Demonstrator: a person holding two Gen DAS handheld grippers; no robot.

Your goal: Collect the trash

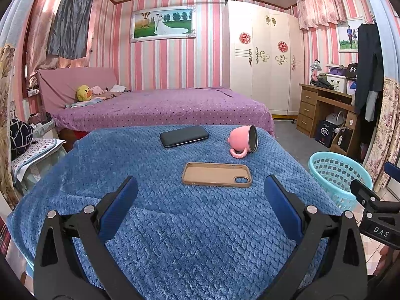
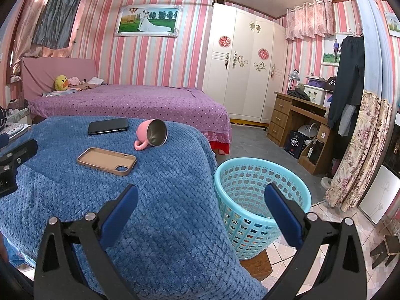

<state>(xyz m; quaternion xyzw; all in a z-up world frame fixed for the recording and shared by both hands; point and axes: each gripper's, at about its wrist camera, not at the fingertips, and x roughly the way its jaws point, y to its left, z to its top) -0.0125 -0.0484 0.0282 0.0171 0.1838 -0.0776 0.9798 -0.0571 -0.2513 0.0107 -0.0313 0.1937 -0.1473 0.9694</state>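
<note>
Blue blanket (image 1: 175, 225) covers table; teal basket (image 2: 260, 192) sits on floor off its right edge, just beside your right gripper (image 2: 201, 208), jaws spread, empty. Your left gripper (image 1: 201, 200) spread too, empty, pointing at tan phone case (image 1: 217, 174) dead ahead, long axis crosswise. Pink mug (image 1: 242, 140) tipped beyond, black phone (image 1: 184, 136) farthest. No obvious trash visible; left nearer case

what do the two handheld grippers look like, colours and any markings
Both the left gripper and the right gripper share one build: black triangular-cutout plastic linkages with silver round pivot bolts, carrying flat blue rectangular finger pads. The right gripper's black body carries white "DAS" lettering. No cables or sleeves are visible.
</note>
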